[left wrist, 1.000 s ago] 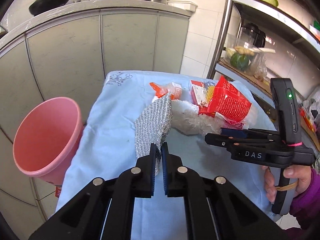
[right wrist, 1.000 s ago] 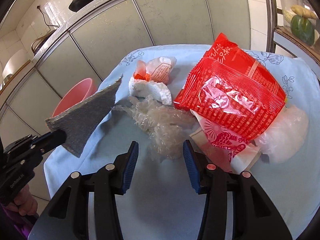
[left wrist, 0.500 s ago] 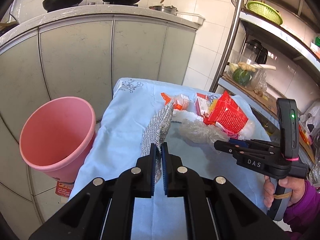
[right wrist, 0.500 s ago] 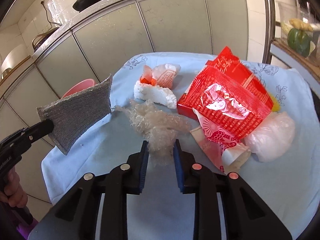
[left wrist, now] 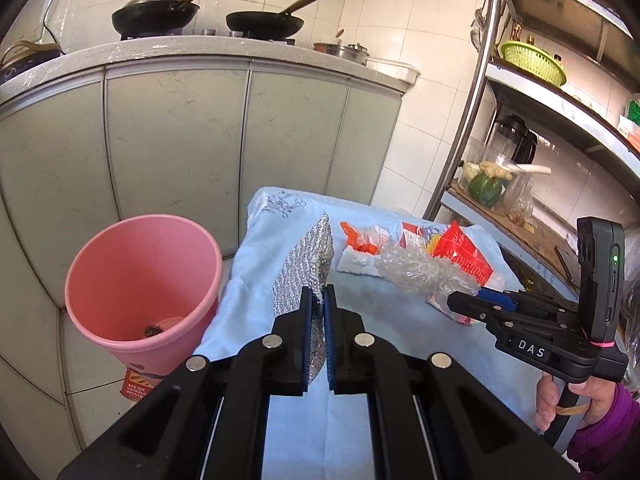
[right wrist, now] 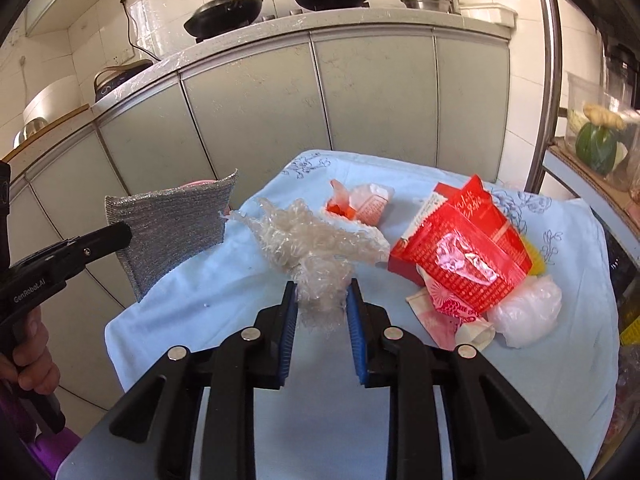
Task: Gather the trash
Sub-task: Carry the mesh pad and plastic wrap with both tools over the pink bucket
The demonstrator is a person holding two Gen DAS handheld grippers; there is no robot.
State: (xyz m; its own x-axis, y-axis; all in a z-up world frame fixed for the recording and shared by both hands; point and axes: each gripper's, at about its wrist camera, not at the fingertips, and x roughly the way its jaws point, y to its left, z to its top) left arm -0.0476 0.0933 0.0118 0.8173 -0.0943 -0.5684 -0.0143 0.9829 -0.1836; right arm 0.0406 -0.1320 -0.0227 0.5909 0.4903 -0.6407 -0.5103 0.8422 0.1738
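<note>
Silver scouring pad (left wrist: 306,270) and crumpled plastic wrap (right wrist: 316,244) held aloft.

The scouring pad (right wrist: 172,232) hides most of the pink bucket (right wrist: 200,182).

Bright daylight, sharp centre, heavy fisheye bend + dark vignette at edges, slight glare

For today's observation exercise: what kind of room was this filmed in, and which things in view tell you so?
Most likely a home kitchen: two woks sit on a stove atop a tiled counter, and a metal shelf rack holds a blender and vegetables.
</note>
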